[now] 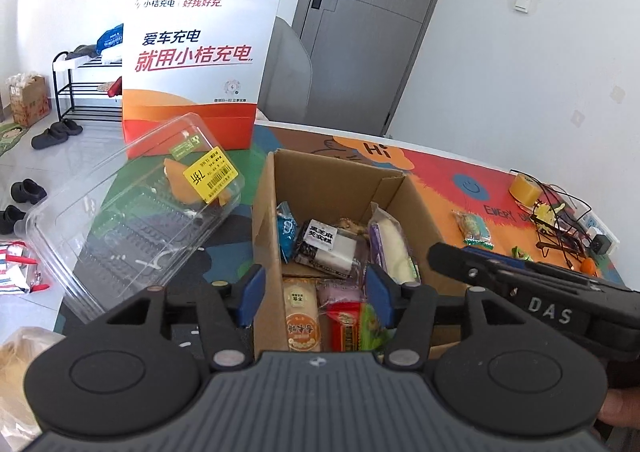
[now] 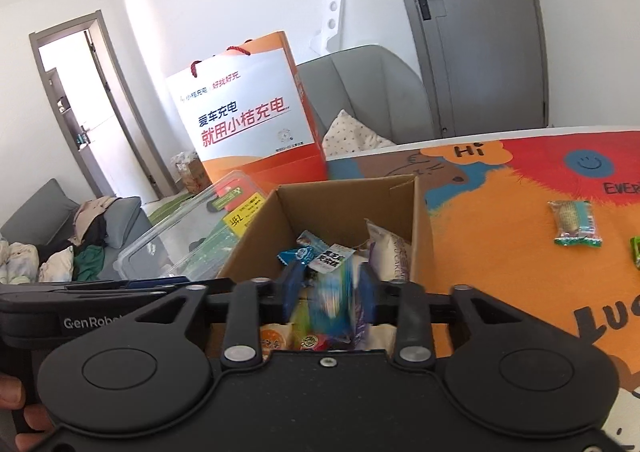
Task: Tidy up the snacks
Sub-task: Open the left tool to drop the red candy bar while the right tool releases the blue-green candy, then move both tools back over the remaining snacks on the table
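Orange cartoon-print counter carries our open brown cardboard box of wrapped snacks. Left hand-held gripper released above it; right hand-held gripper holds a blurred blue-white snack packet loosely, jaws parted.

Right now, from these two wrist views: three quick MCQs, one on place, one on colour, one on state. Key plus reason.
1. Where does the clear plastic clamshell lie relative to the cardboard box?
A. inside it
B. beside it, on the gift bag's side
C. stacked on top of it

2. What colour is the base of the gift bag?
A. orange
B. blue
C. black

3. What is between the fingers of the left gripper?
A. a roll of tape
B. a snack pack pinched tight
C. nothing held; it is open above the box

Key:
1 B: the clamshell rests outside the box wall, in front of the bag.
2 A: an orange band runs below the white panel.
3 C: its pads stand apart with only box contents showing beyond them.
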Available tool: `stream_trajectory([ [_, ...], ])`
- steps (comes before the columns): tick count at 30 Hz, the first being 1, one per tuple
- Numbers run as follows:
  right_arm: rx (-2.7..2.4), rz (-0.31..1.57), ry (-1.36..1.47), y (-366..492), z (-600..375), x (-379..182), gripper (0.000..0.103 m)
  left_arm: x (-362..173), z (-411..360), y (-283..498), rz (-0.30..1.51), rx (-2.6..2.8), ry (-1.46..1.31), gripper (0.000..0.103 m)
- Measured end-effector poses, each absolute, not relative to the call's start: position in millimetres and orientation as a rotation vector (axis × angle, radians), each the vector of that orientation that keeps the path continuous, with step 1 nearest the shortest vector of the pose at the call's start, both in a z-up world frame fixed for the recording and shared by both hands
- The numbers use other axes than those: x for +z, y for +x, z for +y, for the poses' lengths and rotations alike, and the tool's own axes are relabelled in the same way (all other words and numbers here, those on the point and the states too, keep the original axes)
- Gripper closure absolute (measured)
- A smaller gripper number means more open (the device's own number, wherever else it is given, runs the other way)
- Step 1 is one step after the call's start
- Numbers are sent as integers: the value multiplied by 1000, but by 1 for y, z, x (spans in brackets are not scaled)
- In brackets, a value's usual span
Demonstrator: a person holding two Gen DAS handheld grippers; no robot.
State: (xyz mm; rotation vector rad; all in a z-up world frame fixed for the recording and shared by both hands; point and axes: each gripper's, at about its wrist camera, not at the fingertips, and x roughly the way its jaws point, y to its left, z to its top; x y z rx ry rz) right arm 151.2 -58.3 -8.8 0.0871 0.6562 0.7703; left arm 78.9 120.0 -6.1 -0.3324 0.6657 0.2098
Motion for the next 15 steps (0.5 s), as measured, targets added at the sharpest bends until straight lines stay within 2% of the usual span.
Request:
stream_trajectory([
  [3, 736, 662, 111, 153, -71, -9, 60, -6, 116, 79, 666, 219, -322, 40],
  [7, 693, 656, 125, 152, -89, -11, 49, -3, 105, 80, 654, 228, -300, 24],
  [11, 668, 656, 135, 151, -107, -12, 45, -1, 89, 85, 649, 215, -269, 18],
  [15, 638, 654, 144, 151, -125, -13, 36, -1, 75, 90, 650, 203, -257, 15],
])
